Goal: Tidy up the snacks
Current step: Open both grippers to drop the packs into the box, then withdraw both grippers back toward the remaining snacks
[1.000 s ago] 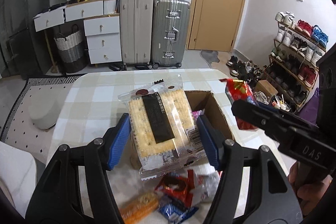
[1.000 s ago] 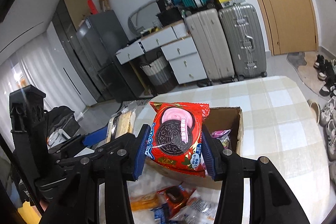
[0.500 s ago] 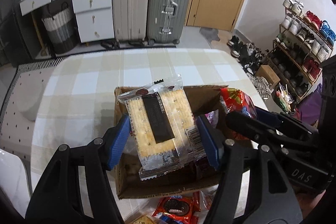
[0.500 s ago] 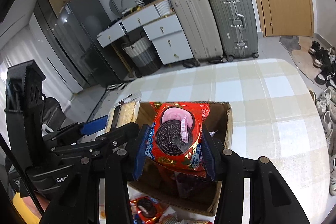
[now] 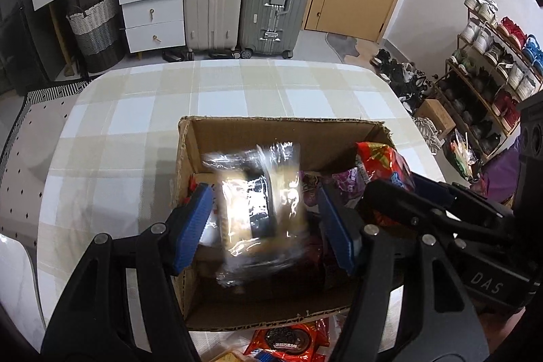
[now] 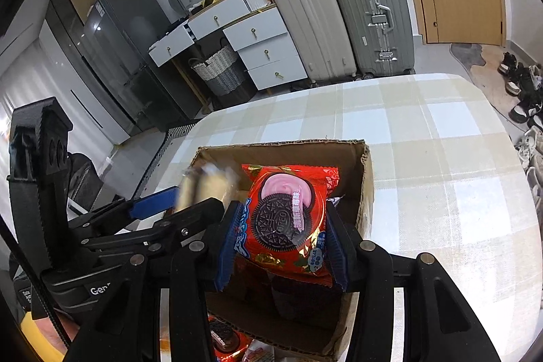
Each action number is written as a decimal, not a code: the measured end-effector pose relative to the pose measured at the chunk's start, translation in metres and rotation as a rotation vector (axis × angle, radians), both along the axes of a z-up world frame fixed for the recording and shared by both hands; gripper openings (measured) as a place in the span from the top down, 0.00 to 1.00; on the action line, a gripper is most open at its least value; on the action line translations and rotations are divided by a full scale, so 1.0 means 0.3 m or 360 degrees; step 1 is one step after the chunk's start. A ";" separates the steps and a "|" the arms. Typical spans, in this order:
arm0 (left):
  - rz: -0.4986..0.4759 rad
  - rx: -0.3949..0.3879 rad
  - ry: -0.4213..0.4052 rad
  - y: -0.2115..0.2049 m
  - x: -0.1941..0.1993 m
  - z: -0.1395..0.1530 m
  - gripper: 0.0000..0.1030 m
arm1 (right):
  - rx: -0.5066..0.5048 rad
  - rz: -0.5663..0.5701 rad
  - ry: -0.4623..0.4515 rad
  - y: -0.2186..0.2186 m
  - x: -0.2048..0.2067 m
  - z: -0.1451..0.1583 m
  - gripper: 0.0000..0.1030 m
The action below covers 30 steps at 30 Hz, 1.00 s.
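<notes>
Left tongs [image 5: 263,221] spread; cracker pack [image 5: 259,209], blurred, loose between them over the box [image 5: 281,133]. Right tongs [image 6: 280,241] pinch cookie bag [image 6: 286,216] above box's right side. Lower before releasing; avoid crushing.

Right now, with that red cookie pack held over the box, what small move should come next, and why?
Probably open the right gripper: its red Oreo pack hangs over the open cardboard box, which holds other snacks, and the blurred cracker pack looks loose between the left gripper fingers.
</notes>
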<state>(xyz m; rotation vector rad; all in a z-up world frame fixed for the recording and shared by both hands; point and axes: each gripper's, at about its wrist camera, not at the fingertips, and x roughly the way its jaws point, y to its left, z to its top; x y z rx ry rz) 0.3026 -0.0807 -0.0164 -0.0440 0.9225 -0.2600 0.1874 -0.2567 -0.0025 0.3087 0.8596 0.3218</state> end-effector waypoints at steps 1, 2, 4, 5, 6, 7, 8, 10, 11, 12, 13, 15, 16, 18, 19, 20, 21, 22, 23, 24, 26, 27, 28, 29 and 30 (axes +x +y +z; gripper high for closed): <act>-0.0002 0.0005 0.0001 -0.002 0.004 -0.002 0.40 | 0.0012 0.0007 0.0003 -0.002 0.001 -0.001 0.54; -0.0001 0.0010 0.0004 0.006 -0.005 0.001 0.40 | 0.0011 0.0006 0.0006 -0.003 0.001 0.000 0.53; 0.0000 0.0007 0.0017 0.008 -0.004 0.000 0.40 | -0.0006 0.0003 -0.0004 -0.003 -0.001 0.001 0.52; 0.0002 0.0000 0.0017 0.006 -0.020 0.009 0.40 | -0.0008 0.0007 -0.0012 -0.003 -0.002 0.003 0.52; 0.0006 -0.0004 0.0017 0.004 -0.036 0.017 0.39 | -0.0011 0.0006 -0.0018 -0.002 -0.005 0.007 0.51; 0.0011 -0.0010 0.0016 0.008 -0.040 0.020 0.39 | -0.0010 0.0004 -0.0023 -0.002 -0.008 0.013 0.50; 0.0015 -0.0018 0.0015 0.013 -0.047 0.024 0.39 | -0.0010 0.0004 -0.0029 -0.002 -0.012 0.018 0.48; 0.0032 -0.0023 0.0005 0.030 -0.072 0.037 0.39 | -0.0019 -0.0015 -0.0043 -0.004 -0.024 0.034 0.42; 0.0042 -0.0021 -0.0003 0.038 -0.087 0.048 0.35 | -0.0007 -0.0020 -0.0054 -0.006 -0.031 0.043 0.40; 0.0052 -0.0015 -0.0015 0.045 -0.098 0.056 0.28 | 0.0016 -0.0015 -0.0076 -0.009 -0.044 0.055 0.40; 0.0062 -0.0006 -0.0029 0.052 -0.115 0.064 0.26 | 0.0024 -0.0013 -0.0096 -0.010 -0.058 0.067 0.40; 0.0083 -0.0007 -0.0068 0.075 -0.163 0.087 0.24 | 0.0011 -0.0012 -0.0129 -0.007 -0.087 0.094 0.40; 0.0089 -0.0017 -0.0082 0.087 -0.189 0.101 0.24 | 0.0014 -0.0011 -0.0141 -0.007 -0.103 0.106 0.40; 0.0103 -0.0041 -0.0109 0.109 -0.249 0.130 0.22 | 0.0029 -0.0007 -0.0167 -0.006 -0.140 0.135 0.40; 0.0120 -0.0047 -0.0130 0.120 -0.281 0.148 0.22 | 0.0032 -0.0008 -0.0178 -0.006 -0.160 0.149 0.39; 0.0146 -0.0045 -0.0161 0.129 -0.321 0.167 0.20 | 0.0036 -0.0015 -0.0196 -0.007 -0.184 0.165 0.38; 0.0164 -0.0037 -0.0188 0.136 -0.356 0.185 0.18 | 0.0029 -0.0037 -0.0225 -0.008 -0.214 0.184 0.32; 0.0183 -0.0026 -0.0231 0.143 -0.406 0.206 0.18 | 0.0014 -0.0056 -0.0241 -0.007 -0.233 0.196 0.28; 0.0191 -0.0019 -0.0254 0.148 -0.436 0.221 0.16 | -0.0008 -0.0084 -0.0274 -0.005 -0.268 0.215 0.18; 0.0201 -0.0014 -0.0290 0.155 -0.485 0.239 0.12 | -0.0010 -0.0091 -0.0298 -0.005 -0.290 0.226 0.14; 0.0240 -0.0009 -0.0354 0.173 -0.574 0.268 0.00 | 0.0017 -0.0087 -0.0372 -0.001 -0.365 0.256 0.13; 0.0255 -0.0020 -0.0385 0.181 -0.612 0.280 0.01 | 0.0023 -0.0078 -0.0385 0.003 -0.392 0.266 0.11; 0.0273 -0.0043 -0.0430 0.194 -0.667 0.292 0.01 | 0.0029 -0.0072 -0.0398 0.006 -0.417 0.273 0.11; 0.0276 -0.0056 -0.0452 0.203 -0.705 0.300 0.01 | 0.0034 -0.0075 -0.0420 0.010 -0.450 0.280 0.09; 0.0282 -0.0059 -0.0469 0.212 -0.742 0.306 0.01 | 0.0030 -0.0085 -0.0434 0.015 -0.482 0.285 0.02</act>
